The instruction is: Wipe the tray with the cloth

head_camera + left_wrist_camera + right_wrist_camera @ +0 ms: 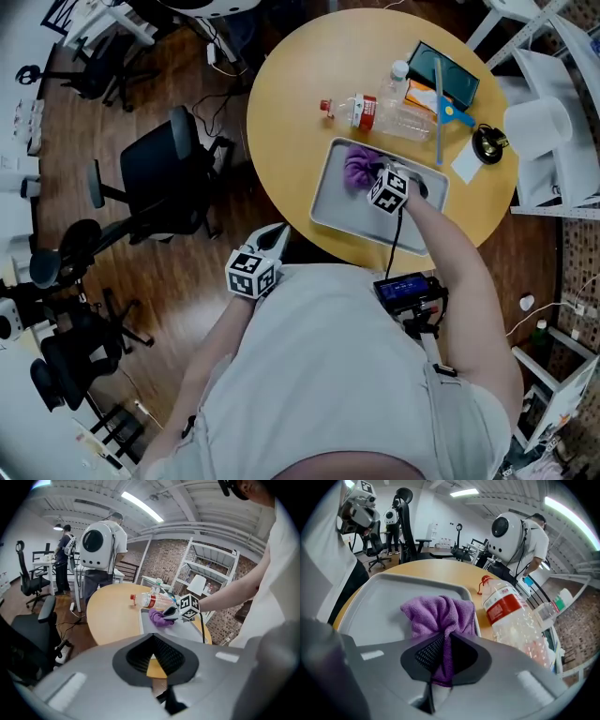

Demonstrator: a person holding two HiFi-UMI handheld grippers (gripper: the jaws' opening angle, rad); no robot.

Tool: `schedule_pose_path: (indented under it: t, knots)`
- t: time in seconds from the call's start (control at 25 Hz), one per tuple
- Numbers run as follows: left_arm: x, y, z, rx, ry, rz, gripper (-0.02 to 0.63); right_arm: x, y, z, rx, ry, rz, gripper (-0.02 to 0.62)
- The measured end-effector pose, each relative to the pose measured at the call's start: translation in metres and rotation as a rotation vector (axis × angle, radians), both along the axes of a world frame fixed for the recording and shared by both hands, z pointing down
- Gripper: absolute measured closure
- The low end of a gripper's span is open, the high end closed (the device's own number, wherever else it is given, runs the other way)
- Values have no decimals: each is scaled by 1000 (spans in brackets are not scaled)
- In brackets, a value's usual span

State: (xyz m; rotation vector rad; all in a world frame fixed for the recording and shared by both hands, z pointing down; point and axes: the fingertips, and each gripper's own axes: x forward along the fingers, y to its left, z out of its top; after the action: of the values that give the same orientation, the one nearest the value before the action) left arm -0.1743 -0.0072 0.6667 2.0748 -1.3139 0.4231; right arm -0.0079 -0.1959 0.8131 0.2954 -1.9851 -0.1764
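A grey tray (342,212) lies on the round wooden table near its front edge. A bunched purple cloth (356,166) rests at the tray's far side. My right gripper (371,178) is shut on the cloth and holds it down on the tray. In the right gripper view the cloth (436,613) is pinched between the jaws of my right gripper (446,637), over the tray (377,606). My left gripper (272,242) hangs off the table by my body, shut on nothing. The left gripper view shows that gripper (152,639) pointing toward the tray (183,628) and cloth (159,618).
A plastic bottle with a red label (384,114) lies just beyond the tray; it is close on the cloth's right (511,616). Behind it are a second bottle (401,80), a dark tablet (445,75) and a black round object (487,142). An office chair (164,178) stands left of the table.
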Motion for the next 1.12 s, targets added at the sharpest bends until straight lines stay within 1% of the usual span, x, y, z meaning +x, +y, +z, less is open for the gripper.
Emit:
schedule_pose_path:
  t: [0.16,0.28,0.48,0.6,0.68,0.76,0.96,1.12]
  knots:
    - [-19,14,3,-10,-9,-71,606,-32,-12,2,-15,-6,-19,560]
    - [-22,20,5,-14,-11,-94,606,-48,-15,4,-6,7,-51,560]
    - [-13,16,1,-2,-11,-66,606,-61,-17,1,18,68,-110,560]
    - [-5,10,-4,16,-15,-38,606,-53,-15,-2,15,67,-107,557]
    - [-2,6,-5,23,-17,-25,606,-36,-13,-2,7,61,-86,557]
    - [1,5,-4,23,-16,-11,606,-10,-12,-2,-4,61,-47,557]
    - [21,-1,0,23,-3,64,606,73,-9,-2,-26,62,108,557]
    - [43,-14,-4,32,4,138,606,136,-8,-1,-17,102,210,557]
